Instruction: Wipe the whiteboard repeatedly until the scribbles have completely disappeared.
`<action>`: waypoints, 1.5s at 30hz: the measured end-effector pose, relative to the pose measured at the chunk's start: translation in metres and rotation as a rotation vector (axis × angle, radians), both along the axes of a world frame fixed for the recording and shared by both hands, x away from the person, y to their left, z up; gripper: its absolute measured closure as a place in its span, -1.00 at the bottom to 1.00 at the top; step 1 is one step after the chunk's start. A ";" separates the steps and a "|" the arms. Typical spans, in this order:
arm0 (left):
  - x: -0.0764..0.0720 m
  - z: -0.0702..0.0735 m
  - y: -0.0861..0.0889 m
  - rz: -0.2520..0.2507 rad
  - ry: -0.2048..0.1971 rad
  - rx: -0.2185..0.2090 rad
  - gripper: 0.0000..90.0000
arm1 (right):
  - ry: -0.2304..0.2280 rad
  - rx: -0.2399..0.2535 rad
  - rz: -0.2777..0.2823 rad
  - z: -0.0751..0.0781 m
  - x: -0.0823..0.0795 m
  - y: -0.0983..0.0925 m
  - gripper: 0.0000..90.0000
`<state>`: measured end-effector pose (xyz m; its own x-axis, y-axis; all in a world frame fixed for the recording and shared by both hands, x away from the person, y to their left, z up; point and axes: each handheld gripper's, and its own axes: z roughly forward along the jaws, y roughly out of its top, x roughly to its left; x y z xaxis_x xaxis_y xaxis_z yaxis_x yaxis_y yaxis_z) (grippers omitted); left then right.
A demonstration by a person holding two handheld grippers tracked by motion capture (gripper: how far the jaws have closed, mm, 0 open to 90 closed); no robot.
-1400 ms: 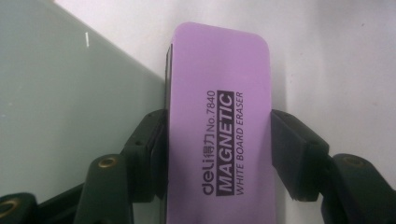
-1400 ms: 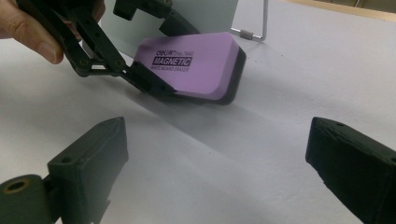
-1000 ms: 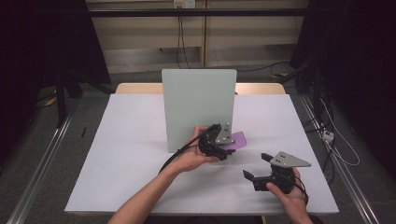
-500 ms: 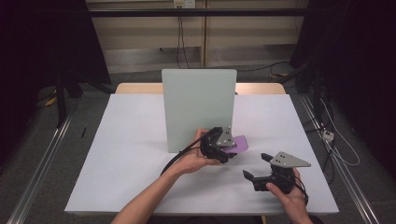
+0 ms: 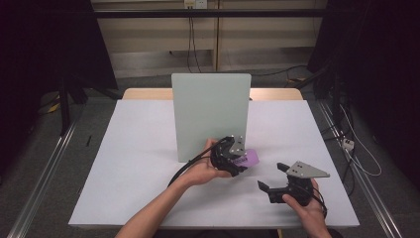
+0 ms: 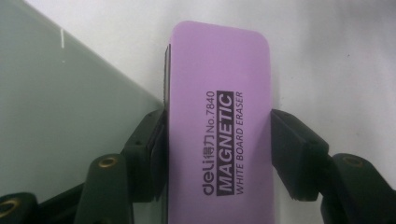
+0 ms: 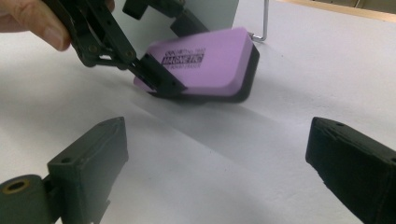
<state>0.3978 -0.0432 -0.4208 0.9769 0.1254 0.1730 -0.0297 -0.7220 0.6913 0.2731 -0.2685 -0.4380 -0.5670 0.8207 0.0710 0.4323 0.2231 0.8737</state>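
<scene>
On the left side of the white table top there's nothing much going on, then near the middle you hit the upright pale grey-green board, standing on edge with a thin bent metal wire foot poking out at its base in the right gripper view. Just to the right of the board's lower corner is the left gripper, and its two black jaws are clamped on the long sides of the purple rectangular whiteboard eraser with the black felt underside. The label reads "MAGNETIC WHITE BOARD ERASER" in the left gripper view, though the near end of the eraser is cut off at the bottom of that picture. From the right gripper view the eraser sits tilted, far end low over the table; I honestly can't tell if that black edge is touching the surface or just hovering, the shadow makes it murky. From the high view most of the eraser is hidden behind the gripper and the hand, only a purple corner peeks out. Further right, well apart from the eraser, the right gripper rests low near the table's front edge with its jaws spread wide and nothing between them.
</scene>
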 end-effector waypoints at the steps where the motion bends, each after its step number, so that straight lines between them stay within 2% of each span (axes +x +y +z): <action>1: 0.000 0.002 0.002 0.006 -0.011 -0.011 -0.09 | 0.001 0.000 0.003 0.000 0.000 0.000 -0.88; 4: 0.002 0.014 0.011 0.034 -0.052 -0.043 -0.09 | 0.000 0.001 0.001 0.000 0.000 0.000 -0.88; 9: 0.009 0.031 0.032 0.088 -0.066 -0.137 -0.09 | 0.001 0.001 0.000 0.000 0.000 0.000 -0.88; 13: 0.014 0.041 0.042 0.102 -0.083 -0.153 -0.09 | 0.001 0.001 -0.002 0.000 0.001 0.000 -0.88; 16: 0.013 0.042 0.041 0.100 -0.090 -0.148 -0.09 | 0.001 -0.001 -0.001 0.000 0.001 0.001 -0.88; 17: 0.013 0.039 0.039 0.091 -0.078 -0.137 -0.09 | 0.000 -0.001 -0.001 0.000 0.001 0.001 -0.88; 20: 0.011 0.024 0.033 0.057 -0.030 -0.113 -0.09 | 0.001 0.001 -0.002 0.000 0.001 0.000 -0.88; 24: 0.011 0.011 0.028 0.038 0.058 -0.078 -0.09 | 0.002 -0.001 0.001 0.000 0.000 0.000 -0.88; 29: 0.011 0.002 0.021 0.001 0.107 0.005 -0.09 | 0.001 0.001 -0.001 0.000 0.000 0.000 -0.88; 30: 0.011 0.001 0.019 -0.015 0.122 0.048 -0.09 | 0.001 0.001 0.000 0.000 0.000 0.000 -0.88; 31: 0.011 -0.003 0.018 -0.023 0.128 0.031 -0.09 | 0.001 0.001 0.000 0.000 0.000 0.000 -0.88; 33: 0.009 -0.003 0.013 -0.029 0.100 0.049 -0.09 | 0.001 0.000 0.001 0.000 0.000 0.000 -0.88; 34: 0.007 -0.003 0.010 -0.039 0.081 0.072 -0.09 | 0.001 0.001 0.001 0.000 0.000 0.000 -0.88; 37: 0.004 -0.006 0.000 -0.058 0.051 0.069 -0.09 | 0.002 0.001 -0.001 0.000 0.001 0.001 -0.88; 40: 0.004 -0.002 -0.005 -0.073 0.019 0.044 -0.09 | 0.001 0.000 0.002 0.000 0.000 0.001 -0.88; 43: 0.003 0.010 -0.006 -0.068 -0.064 0.027 -0.09 | -0.002 0.003 0.001 0.000 0.000 0.000 -0.88; 45: 0.006 0.020 -0.002 -0.044 -0.083 -0.019 -0.09 | -0.002 0.003 0.003 0.000 0.000 -0.001 -0.88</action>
<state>0.4043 -0.0447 -0.4005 0.9640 0.0869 0.2514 -0.1186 -0.7055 0.6987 0.2730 -0.2690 -0.4380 -0.5699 0.8185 0.0725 0.4301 0.2220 0.8751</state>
